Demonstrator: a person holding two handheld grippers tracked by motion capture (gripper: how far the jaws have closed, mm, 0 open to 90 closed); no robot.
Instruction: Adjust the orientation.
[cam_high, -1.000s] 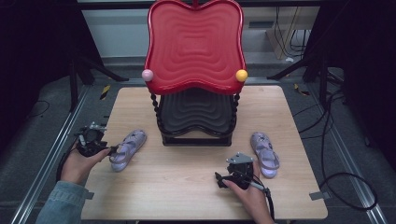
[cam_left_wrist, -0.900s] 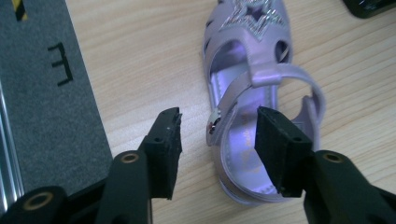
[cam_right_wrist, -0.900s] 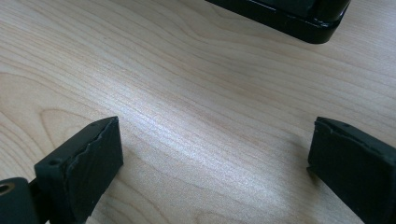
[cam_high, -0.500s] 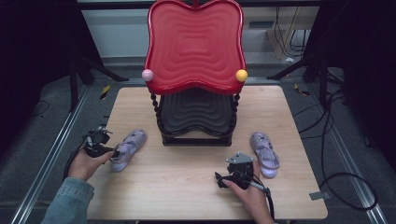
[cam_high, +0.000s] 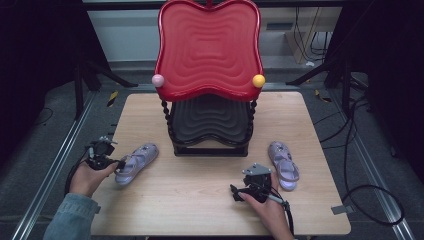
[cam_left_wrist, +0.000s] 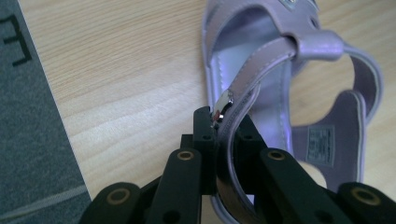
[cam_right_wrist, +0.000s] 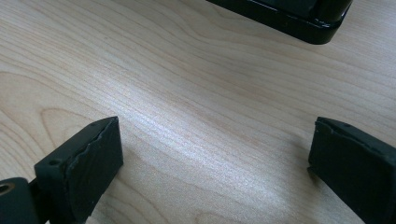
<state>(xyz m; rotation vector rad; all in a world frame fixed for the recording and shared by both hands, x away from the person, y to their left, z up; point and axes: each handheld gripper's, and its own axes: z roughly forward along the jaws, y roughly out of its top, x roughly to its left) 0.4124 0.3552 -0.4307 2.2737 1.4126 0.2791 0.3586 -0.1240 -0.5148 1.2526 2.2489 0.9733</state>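
- Since earlier frame, L gripper (cam_high: 119, 164) has just closed on strap of lilac sandal (cam_high: 136, 162) at table's (cam_high: 200, 210) left edge.
- R gripper (cam_right_wrist: 212, 158): jaws wide apart, nothing between, over bare wood.

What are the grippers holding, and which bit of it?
The left gripper has just closed on the left sandal, pinching its strap by the buckle end. The right gripper is open over the table, holding nothing.
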